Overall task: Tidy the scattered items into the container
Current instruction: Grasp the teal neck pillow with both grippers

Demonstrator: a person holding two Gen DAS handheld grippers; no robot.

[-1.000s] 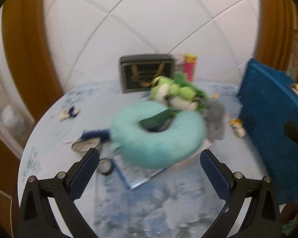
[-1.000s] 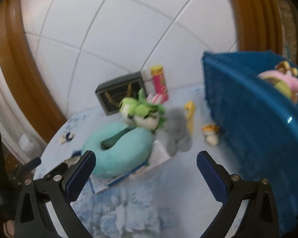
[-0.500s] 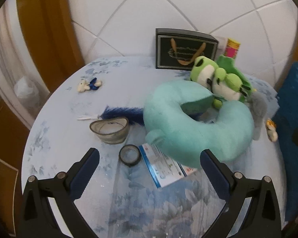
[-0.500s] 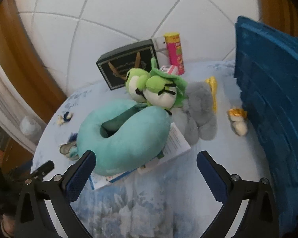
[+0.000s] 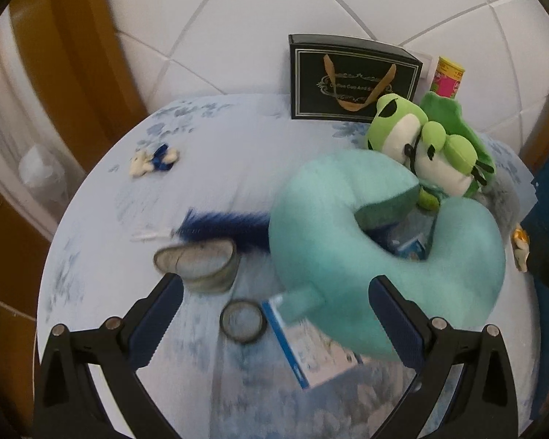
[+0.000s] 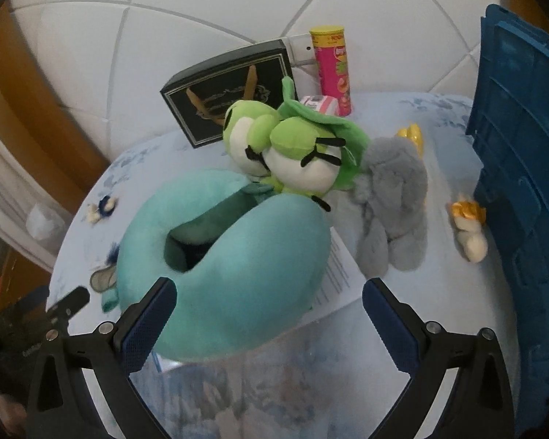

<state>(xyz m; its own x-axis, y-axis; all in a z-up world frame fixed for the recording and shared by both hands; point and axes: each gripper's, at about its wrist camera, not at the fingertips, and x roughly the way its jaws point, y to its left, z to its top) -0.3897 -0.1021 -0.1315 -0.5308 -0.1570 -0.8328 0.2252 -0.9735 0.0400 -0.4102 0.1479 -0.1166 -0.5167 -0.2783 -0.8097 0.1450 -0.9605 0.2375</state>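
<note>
A teal neck pillow (image 5: pixel 377 256) (image 6: pixel 230 270) lies mid-table on a leaflet (image 6: pixel 338 274), with a green frog plush (image 5: pixel 432 146) (image 6: pixel 289 146) leaning on its far side. Right of them lie a grey plush (image 6: pixel 395 208) and a small white-and-gold toy (image 6: pixel 468 230). The blue crate (image 6: pixel 523 168) stands at the right edge. My left gripper (image 5: pixel 274 314) hangs open above the pillow's near-left end, a tape ring (image 5: pixel 243 321) between its fingers. My right gripper (image 6: pixel 269 318) is open just before the pillow, holding nothing.
A black gift bag (image 5: pixel 351 80) (image 6: pixel 230 106) and a pink snack tube (image 6: pixel 333 69) stand at the back by the tiled wall. A clear cup (image 5: pixel 197 263), a dark blue feather (image 5: pixel 223 225) and a tiny blue-white toy (image 5: pixel 153 157) lie on the left of the round flowered table (image 5: pixel 208 128).
Both grippers have tilted down and come closer to the pillow, which now looms larger. Nothing on the table has moved, and both stay open.
</note>
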